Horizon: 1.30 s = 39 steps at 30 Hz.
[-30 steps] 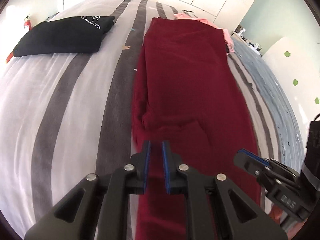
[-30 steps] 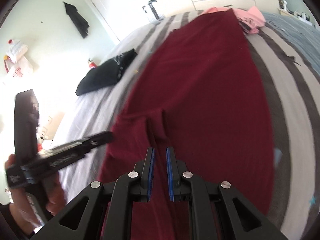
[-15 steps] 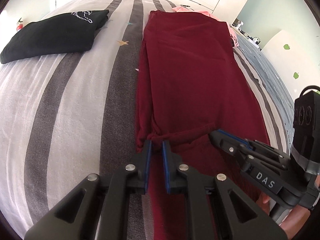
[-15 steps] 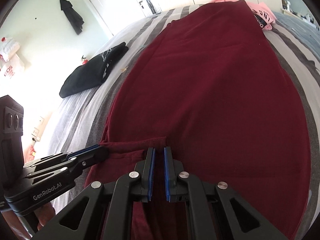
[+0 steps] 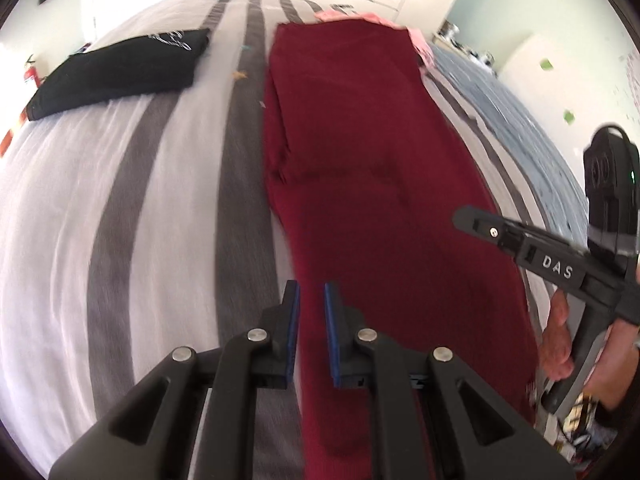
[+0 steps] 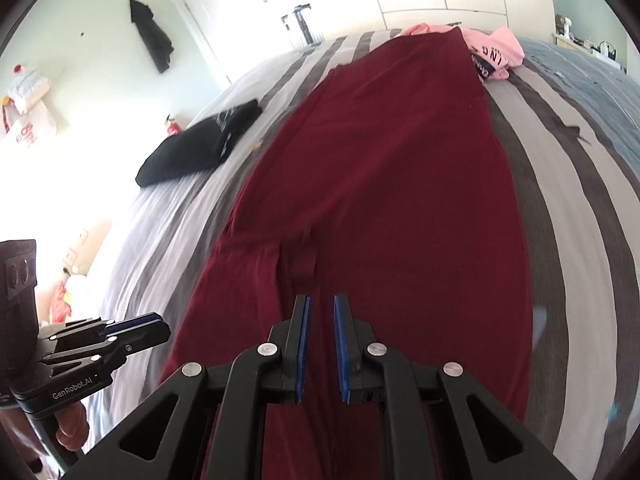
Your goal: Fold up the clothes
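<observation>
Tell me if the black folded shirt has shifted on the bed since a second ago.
No. The black folded shirt lies on the same pale band of the striped bed cover, left of the same dark stripe. Only the camera view has swung.

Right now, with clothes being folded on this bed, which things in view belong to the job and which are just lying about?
Part of the job:
- dark red garment, spread lengthwise on the striped bed
- left gripper and right gripper, neither holding cloth; the right's jaws are opening

Lying about:
- folded black garment
- pink clothing
- red fire extinguisher
- dark garment hanging on the wall
</observation>
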Each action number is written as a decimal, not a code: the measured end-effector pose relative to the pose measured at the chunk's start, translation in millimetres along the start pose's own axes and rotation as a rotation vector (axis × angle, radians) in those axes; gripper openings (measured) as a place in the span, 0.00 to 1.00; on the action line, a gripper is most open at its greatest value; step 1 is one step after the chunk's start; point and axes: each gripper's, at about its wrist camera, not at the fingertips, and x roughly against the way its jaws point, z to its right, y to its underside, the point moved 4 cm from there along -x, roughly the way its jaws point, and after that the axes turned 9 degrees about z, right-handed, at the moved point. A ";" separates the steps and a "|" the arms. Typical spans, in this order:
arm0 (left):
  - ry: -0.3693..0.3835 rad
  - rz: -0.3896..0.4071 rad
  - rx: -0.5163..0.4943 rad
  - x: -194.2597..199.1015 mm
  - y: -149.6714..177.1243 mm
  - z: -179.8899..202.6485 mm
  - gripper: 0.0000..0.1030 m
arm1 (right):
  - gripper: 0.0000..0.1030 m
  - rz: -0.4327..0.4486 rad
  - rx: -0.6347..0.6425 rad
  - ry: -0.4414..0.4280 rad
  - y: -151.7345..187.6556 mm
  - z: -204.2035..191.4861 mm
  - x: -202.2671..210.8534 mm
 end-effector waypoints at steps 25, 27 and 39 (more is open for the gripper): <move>-0.106 0.030 0.154 73.8 71.6 -13.7 0.09 | 0.12 -0.073 -0.006 0.050 92.7 6.0 88.5; -0.100 0.045 0.131 64.5 61.0 -10.4 0.09 | 0.12 -0.056 -0.005 0.045 86.0 2.8 85.0; -0.111 -0.005 0.073 57.3 111.9 -0.3 0.10 | 0.12 -0.083 -0.025 0.067 100.4 12.3 66.7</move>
